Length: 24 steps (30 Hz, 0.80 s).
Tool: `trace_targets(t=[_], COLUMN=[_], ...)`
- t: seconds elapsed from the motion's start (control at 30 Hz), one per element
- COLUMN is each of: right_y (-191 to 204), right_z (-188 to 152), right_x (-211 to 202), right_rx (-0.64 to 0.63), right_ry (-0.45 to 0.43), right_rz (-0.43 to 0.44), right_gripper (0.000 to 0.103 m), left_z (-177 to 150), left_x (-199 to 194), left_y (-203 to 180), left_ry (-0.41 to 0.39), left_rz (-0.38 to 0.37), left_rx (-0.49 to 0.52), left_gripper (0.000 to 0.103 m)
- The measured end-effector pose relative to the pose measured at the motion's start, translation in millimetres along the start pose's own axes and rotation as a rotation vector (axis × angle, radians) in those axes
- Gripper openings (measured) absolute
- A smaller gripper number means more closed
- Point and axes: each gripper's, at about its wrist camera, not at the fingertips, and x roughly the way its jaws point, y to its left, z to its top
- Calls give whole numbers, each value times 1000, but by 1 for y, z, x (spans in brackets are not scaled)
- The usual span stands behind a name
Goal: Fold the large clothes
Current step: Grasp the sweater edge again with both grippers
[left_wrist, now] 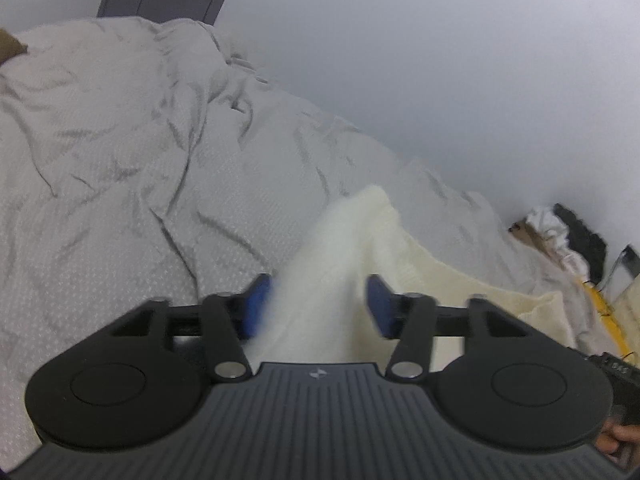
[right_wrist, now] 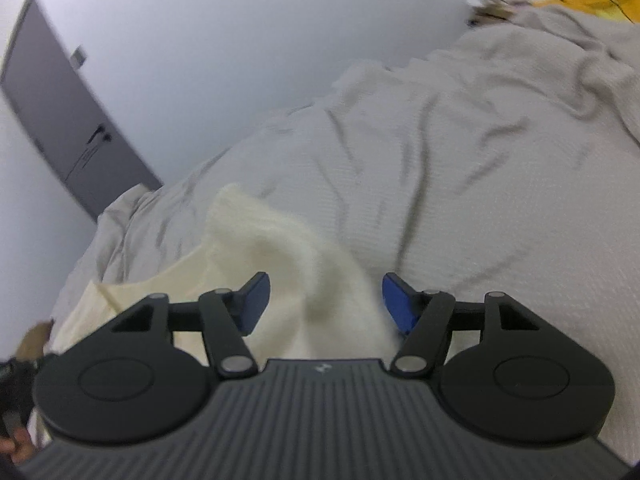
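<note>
Both tools, left (left_wrist: 318, 306) and right (right_wrist: 324, 304), stand spread around fuzzy cream knit sweater (left_wrist: 360, 240) folds, pinching nothing, over a rumpled grey bed (left_wrist: 120, 160).

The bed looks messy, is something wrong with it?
Nothing is broken. The grey bedspread is rumpled with deep creases, and the cream knit garment lies bunched in a ridge on it, not flat. A jumbled pile sits by the wall.

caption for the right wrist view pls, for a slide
Right gripper with open jaws astride a raised fold of cream knit garment on a rumpled grey bedspread.
</note>
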Motion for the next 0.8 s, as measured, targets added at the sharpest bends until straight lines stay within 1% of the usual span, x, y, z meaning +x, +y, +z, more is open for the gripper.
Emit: trace_targets(t=[0.03,0.07,0.1,0.17,0.27,0.33,0.43,0.53,0.63,0.8], right_y=[3,7,9,14,17,19,21,22,14,-1], right_z=[-1,-2,-3,-4,1,5,11,13,12,1], right_x=[1,3,4,1,-9,-20,-32,-38,-31,-3], right_rx=[-27,-50,-68,-90,-104,-106,-90,-101,-67,-36], right_ry=[-3,-5,-11,-36,-83,-134,-184,-209,-178,-69], right_rz=[-5,-14,-33,-91,-78,-47,4,-12,-49,-132], right_gripper=[56,45,38,18,13,12,12,11,11,11], left_z=[0,0,1,4,11,14,16,18,16,9], left_x=[1,1,0,-6,-19,-32,-49,-60,-57,-33], left_y=[-1,-1,-1,0,2,2,0,1,3,5], left_ry=[-4,-9,-12,-36,-75,-104,-154,-180,-179,-110], left_rz=[17,11,3,-6,-12,-20,-5,7,48,130], left_rx=[11,8,2,-9,-41,-61,-61,-72,-69,-52], left_gripper=[26,21,16,14,12,12,12,12,12,12])
